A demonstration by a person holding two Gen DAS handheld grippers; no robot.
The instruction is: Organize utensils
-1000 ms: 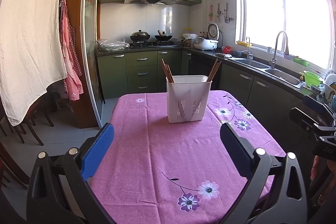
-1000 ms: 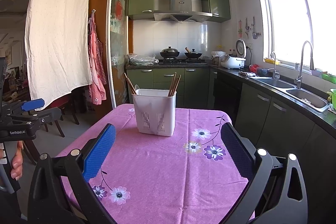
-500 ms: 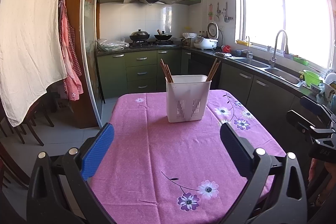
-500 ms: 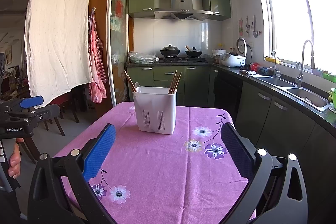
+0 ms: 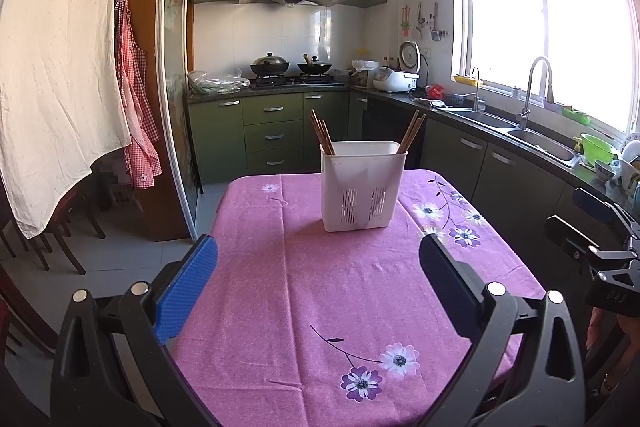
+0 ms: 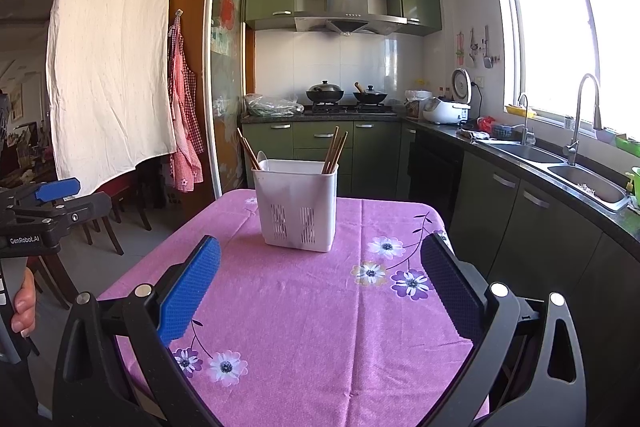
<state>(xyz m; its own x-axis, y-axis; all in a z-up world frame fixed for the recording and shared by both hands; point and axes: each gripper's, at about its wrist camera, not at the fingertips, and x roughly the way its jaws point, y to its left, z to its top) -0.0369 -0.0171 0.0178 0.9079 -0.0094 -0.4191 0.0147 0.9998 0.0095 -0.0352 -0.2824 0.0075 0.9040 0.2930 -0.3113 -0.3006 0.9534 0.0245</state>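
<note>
Where the white holder (image 5: 363,185) stands toward the far end of the bench (image 5: 320,307), chopsticks (image 5: 322,138) lean out of both its corners and a pale spoon (image 6: 261,159) peeps over its rim. Since a second ago little has shifted — both views crept slightly closer, so this fits either sorting finished or an approach. The left tongs (image 5: 318,281) and the right tongs (image 6: 320,283) are spread, holding nothing. "GenRobot.AI" reads on the left tool's body.
</note>
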